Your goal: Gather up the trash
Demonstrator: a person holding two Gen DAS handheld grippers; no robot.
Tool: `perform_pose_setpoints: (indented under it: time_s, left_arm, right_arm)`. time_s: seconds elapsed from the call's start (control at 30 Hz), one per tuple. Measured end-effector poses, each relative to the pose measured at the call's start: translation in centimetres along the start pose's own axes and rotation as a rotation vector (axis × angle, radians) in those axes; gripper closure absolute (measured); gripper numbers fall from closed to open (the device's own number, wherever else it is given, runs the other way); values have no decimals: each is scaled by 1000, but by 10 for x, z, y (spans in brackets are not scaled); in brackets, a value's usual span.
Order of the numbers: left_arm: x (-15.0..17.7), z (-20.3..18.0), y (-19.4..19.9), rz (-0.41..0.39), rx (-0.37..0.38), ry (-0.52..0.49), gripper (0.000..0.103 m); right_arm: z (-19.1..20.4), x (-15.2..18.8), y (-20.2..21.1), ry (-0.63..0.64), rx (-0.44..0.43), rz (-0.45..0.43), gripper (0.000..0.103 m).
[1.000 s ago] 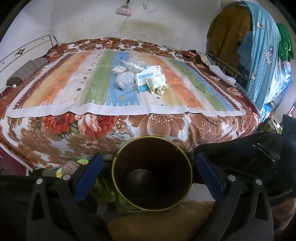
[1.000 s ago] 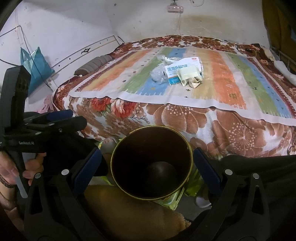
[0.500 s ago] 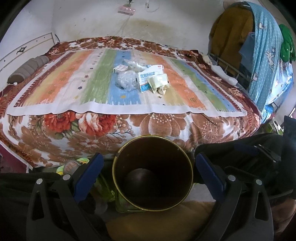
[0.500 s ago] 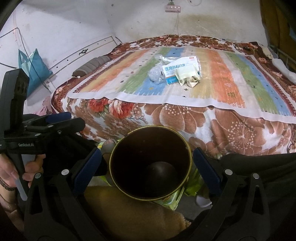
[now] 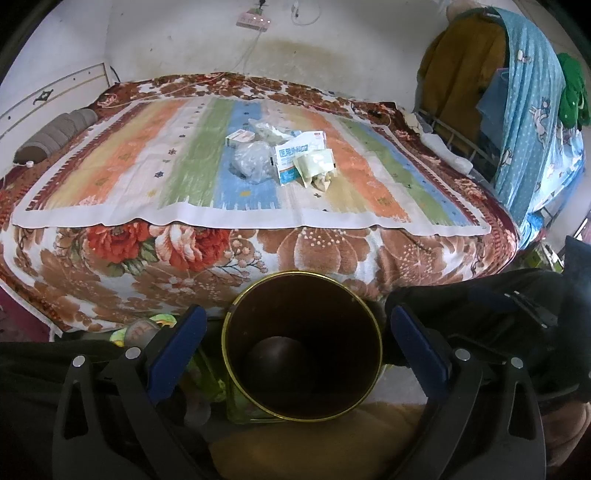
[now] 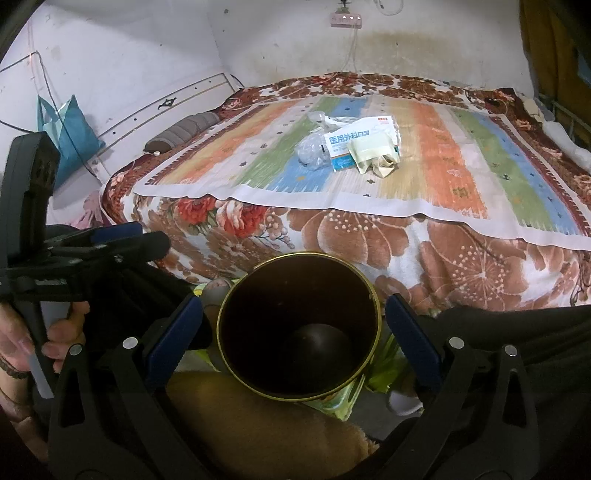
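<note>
The left gripper (image 5: 295,332) has its 2 blue-padded fingers spread wide, empty, one on either side of the dark bin (image 5: 301,347) without touching it. The right gripper (image 6: 293,325) stands the same way – jaws wide apart, nothing pinched, the bin (image 6: 297,326) between them. A hand (image 6: 33,339) wraps the left gripper's handle, seen at the left of the bin in the right wrist view.

The bin is a round, gold-rimmed can, open at the top and dark inside; whether anything lies in it cannot be told. Just beyond the bin rises the edge of the bed, draped in a floral blanket (image 5: 314,254). Past that, a striped sheet (image 5: 122,173) covers the top.

The trash sits well beyond the bin, near the middle of the sheet – a blue-and-white printed packet (image 5: 299,157), a crumpled clear plastic bag (image 5: 253,160) touching its left side, pale yellow wrappers (image 5: 316,170) overlapping its near right corner, and a small box (image 5: 239,138) just behind the bag.

Farthest from the bin, a power strip (image 5: 255,18) hangs on the wall, and clothes (image 5: 532,110) hang to the right.
</note>
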State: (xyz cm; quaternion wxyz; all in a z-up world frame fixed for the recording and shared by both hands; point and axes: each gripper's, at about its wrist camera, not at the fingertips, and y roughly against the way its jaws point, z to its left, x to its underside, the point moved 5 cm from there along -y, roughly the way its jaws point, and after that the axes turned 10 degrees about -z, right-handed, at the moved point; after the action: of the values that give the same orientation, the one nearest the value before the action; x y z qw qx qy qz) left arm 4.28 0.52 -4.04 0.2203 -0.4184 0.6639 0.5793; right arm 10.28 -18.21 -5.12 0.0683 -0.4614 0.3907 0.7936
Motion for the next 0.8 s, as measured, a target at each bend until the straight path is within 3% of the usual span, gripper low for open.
perform_pose_setpoints:
  time_s: [0.63,0.8]
  left_arm:
    - [-10,0,-4,27,-1,-3,6]
    - [-22,4,-9,39,6,22,6]
  right_arm:
    - [0,-2,-2,6,-6,-8,9]
    - [0,-16,-8,0,-22,-1,9]
